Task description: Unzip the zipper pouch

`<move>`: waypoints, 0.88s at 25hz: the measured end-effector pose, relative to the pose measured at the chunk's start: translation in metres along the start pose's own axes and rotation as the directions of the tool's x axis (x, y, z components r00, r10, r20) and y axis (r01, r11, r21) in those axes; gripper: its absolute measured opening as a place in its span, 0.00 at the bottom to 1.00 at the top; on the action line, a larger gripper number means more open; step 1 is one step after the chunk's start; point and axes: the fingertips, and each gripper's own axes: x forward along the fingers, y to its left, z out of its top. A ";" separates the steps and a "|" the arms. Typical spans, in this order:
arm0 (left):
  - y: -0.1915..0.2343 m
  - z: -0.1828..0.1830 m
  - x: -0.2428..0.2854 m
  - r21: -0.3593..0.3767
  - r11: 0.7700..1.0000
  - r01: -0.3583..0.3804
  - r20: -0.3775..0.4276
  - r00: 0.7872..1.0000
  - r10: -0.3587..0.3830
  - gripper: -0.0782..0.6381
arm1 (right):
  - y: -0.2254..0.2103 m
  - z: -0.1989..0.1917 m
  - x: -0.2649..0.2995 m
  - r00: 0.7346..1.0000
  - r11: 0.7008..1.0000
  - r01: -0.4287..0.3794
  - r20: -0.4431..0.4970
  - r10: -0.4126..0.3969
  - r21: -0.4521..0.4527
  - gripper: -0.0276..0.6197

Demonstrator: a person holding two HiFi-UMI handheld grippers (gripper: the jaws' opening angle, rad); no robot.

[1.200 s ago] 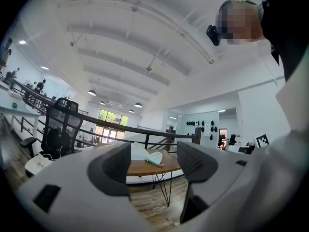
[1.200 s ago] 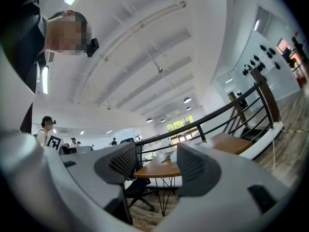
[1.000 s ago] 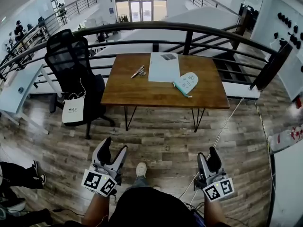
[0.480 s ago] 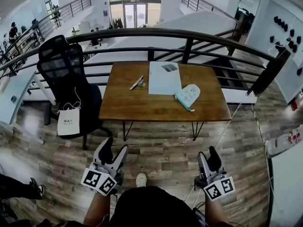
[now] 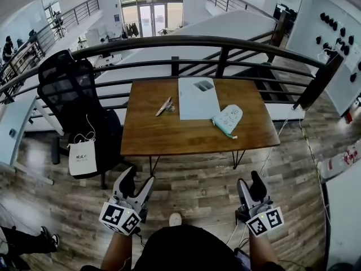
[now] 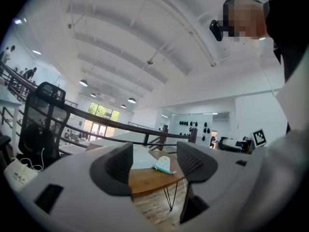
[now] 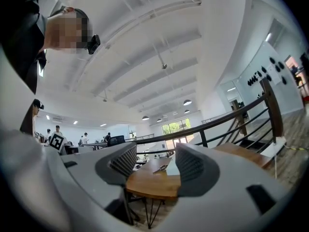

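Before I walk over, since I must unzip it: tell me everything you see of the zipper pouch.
The zipper pouch is pale and soft-looking, with a faint small print and a teal strip along its near edge. It lies flat on the right part of the wooden table, beside the white sheet. Nothing rests on it; whether it's zipped is too small to tell.

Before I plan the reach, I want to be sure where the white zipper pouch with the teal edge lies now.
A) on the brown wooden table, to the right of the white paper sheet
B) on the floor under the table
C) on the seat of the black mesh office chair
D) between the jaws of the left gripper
A: the head view shows the white zipper pouch with the teal edge lying on the brown wooden table, just right of the white paper sheet.
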 end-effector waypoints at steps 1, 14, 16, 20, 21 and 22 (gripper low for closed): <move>0.002 0.002 0.001 0.007 1.000 0.008 0.002 1.000 -0.008 0.51 | 0.002 -0.002 0.004 1.000 1.000 0.002 -0.003 -0.002 -0.003 0.41; 0.023 -0.010 0.026 -0.030 0.999 0.030 -0.003 1.000 -0.031 0.52 | -0.008 -0.021 0.029 0.999 1.000 0.013 -0.041 -0.013 -0.011 0.41; 0.026 -0.008 0.035 -0.028 0.999 0.026 0.005 1.000 -0.026 0.52 | -0.018 -0.022 0.036 0.999 1.000 0.011 -0.045 -0.011 -0.005 0.41; 0.028 -0.006 0.057 -0.032 0.999 0.003 0.019 1.000 -0.002 0.52 | -0.038 -0.018 0.058 0.998 1.000 -0.019 -0.055 0.018 -0.013 0.40; 0.027 -0.004 0.063 -0.033 0.999 -0.003 0.022 1.000 0.003 0.52 | -0.043 -0.017 0.064 0.998 1.000 -0.026 -0.058 0.025 -0.016 0.40; 0.026 -0.003 0.069 -0.034 0.999 -0.006 0.024 1.000 0.006 0.52 | -0.049 -0.014 0.070 0.998 0.999 -0.030 -0.059 0.029 -0.018 0.40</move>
